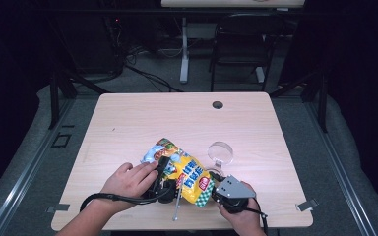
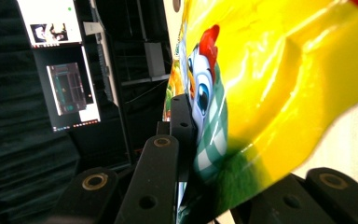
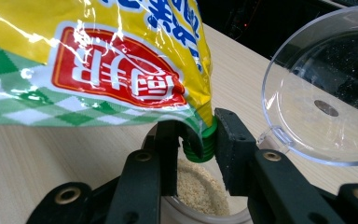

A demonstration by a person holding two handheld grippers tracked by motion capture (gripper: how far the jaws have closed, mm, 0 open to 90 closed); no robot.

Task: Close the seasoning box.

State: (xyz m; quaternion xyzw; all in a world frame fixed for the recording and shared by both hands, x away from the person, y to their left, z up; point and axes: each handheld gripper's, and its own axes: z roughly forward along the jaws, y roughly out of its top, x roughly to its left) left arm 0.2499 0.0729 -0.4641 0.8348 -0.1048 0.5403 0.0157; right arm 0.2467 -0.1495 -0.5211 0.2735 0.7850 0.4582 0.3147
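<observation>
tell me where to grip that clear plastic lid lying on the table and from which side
Take the clear round plastic lid by its small tab at the rim nearest the right gripper: the lid looks flat and wide, so come in low from that side.

One yellow plastic seasoning pouch [image 1: 184,172] with a green screw spout [image 3: 200,142] lies near the table's front edge. One clear round plastic lid [image 1: 220,152] sits just to its right. One clear jar of pale granules [image 3: 200,191] stands below the spout. Two black two-jaw grippers: left gripper [image 1: 163,169], right gripper [image 1: 215,178]. One pale wooden table [image 1: 142,118].
</observation>
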